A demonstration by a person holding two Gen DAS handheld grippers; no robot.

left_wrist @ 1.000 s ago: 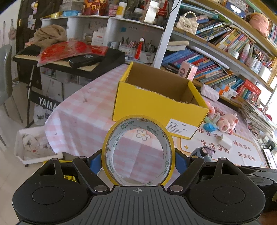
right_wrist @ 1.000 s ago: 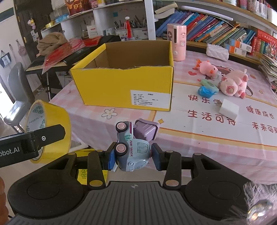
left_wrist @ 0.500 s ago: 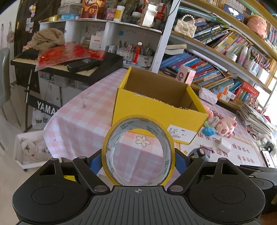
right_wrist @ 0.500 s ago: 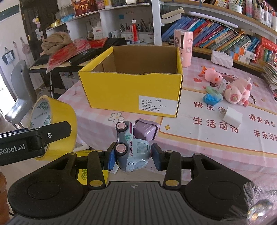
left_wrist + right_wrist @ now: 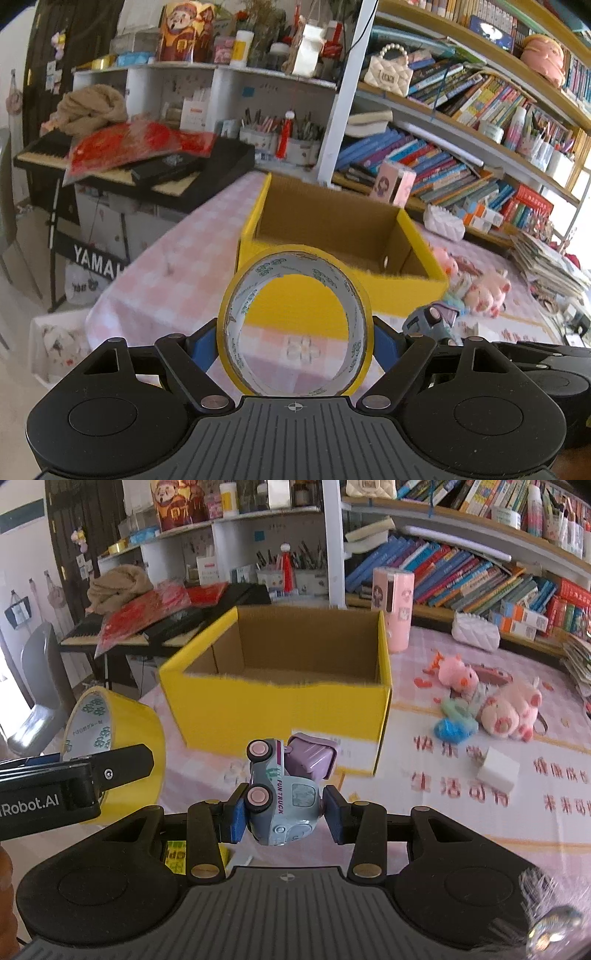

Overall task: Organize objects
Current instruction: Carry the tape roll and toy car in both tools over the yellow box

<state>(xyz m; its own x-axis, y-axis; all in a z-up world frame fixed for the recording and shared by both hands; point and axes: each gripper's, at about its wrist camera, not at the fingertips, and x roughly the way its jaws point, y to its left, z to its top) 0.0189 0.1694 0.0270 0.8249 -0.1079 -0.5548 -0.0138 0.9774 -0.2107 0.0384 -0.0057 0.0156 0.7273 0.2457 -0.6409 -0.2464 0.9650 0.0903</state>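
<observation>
My left gripper (image 5: 294, 338) is shut on a yellow tape roll (image 5: 354, 295), held upright with its hole facing the camera. The same tape roll (image 5: 144, 731) shows at the left of the right wrist view, beside the left gripper's arm. My right gripper (image 5: 283, 814) is shut on a grey-blue toy truck (image 5: 280, 797) with pink wheels and a purple bin; the truck (image 5: 430, 317) peeks in at the right of the left wrist view. An open yellow cardboard box (image 5: 391, 295) (image 5: 273, 709) stands just ahead on the pink checked table (image 5: 177, 266), its inside bare.
Pink plush pigs (image 5: 511, 709), a blue-green toy (image 5: 454, 720) and a white block (image 5: 495, 773) lie right of the box. A pink canister (image 5: 393, 609) stands behind it. Bookshelves (image 5: 480, 579) line the back; a keyboard with red bags (image 5: 140, 158) is at the left.
Both grippers have moved toward the yellow box and risen a little, so the box looks larger and nearer. Each grip is unchanged.
</observation>
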